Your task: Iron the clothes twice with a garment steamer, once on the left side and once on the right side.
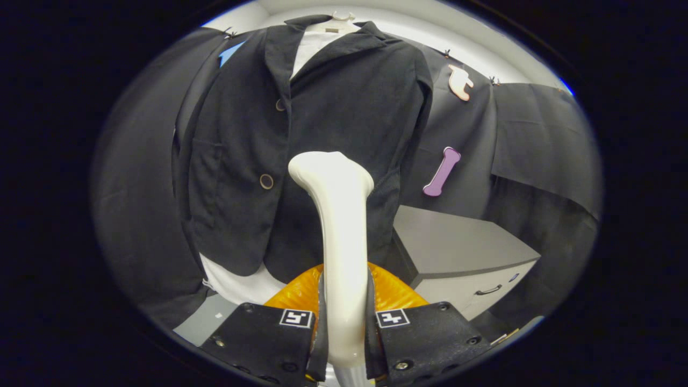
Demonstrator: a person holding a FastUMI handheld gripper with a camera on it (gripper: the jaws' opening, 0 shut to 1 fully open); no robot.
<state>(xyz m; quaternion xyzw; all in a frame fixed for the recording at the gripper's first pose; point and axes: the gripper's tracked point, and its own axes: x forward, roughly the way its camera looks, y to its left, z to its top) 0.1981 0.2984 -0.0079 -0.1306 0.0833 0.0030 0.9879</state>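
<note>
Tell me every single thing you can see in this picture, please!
jacket: one, black, hanging on a hanger straight ahead, beyond the steamer.
shirt: one, white, under the jacket, showing at the collar and below the hem.
hanger: one, pale, at the top of the jacket's collar.
buttons: two, dark, down the jacket's front edge.
steamer: one, cream white with an orange part low down, its handle between the fingers, its head close to the jacket.
cabinet: one, grey with a dark drawer handle, beside the jacket's lower edge.
tool: one, held by a person, both fingers pressed on the steamer's handle.
</note>
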